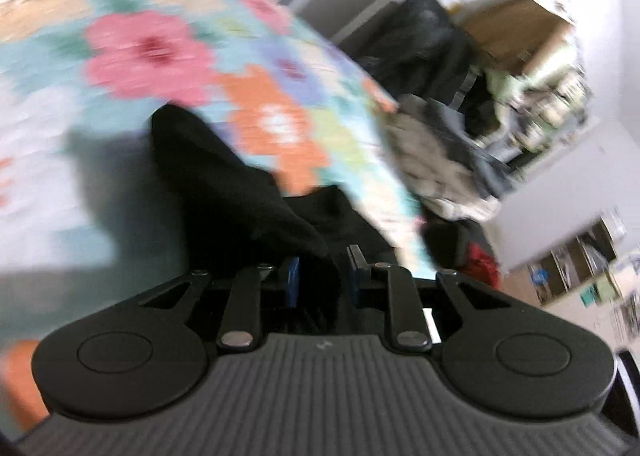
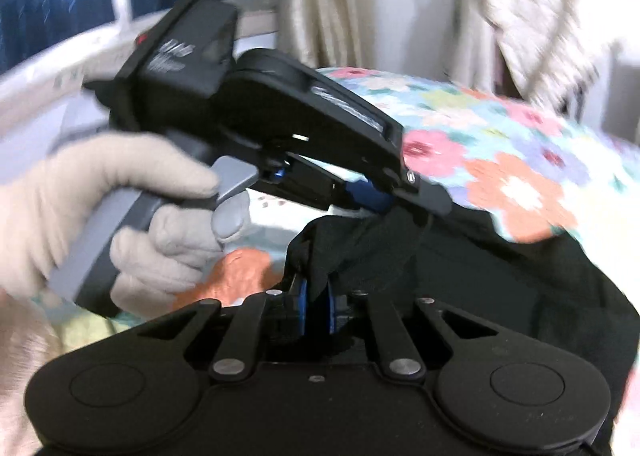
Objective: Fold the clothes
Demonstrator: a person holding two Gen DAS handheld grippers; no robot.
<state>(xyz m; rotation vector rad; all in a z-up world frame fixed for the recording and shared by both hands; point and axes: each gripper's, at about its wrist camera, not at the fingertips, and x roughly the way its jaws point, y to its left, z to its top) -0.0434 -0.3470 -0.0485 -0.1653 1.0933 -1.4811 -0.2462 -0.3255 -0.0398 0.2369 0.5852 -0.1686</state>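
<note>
Draping in soft, matte folds over a flowered bedspread (image 1: 168, 52), the black garment (image 1: 224, 176) is the one task item in view; it is plain, without visible print or seam detail, and motion blur smears its edges. In the left wrist view a bunched tongue of the cloth runs down between the blue pads of the left gripper (image 1: 322, 276); the jaws stand a little apart with the fabric lying in the gap, and whether they actually pinch it I cannot tell. In the right wrist view the right gripper (image 2: 316, 306) has its blue pads drawn nearly together on a peaked fold of the same black cloth (image 2: 460, 268), which rises from the pads and spreads wide to the right across the bedspread (image 2: 500, 160); just beyond it, the left gripper's tips (image 2: 374, 198) meet the upper edge of the garment, worked by a hand (image 2: 120, 212) in a pale glove that wraps its grey handle; past the bed's edge lies a heap of mixed clothes (image 1: 448, 160).
</note>
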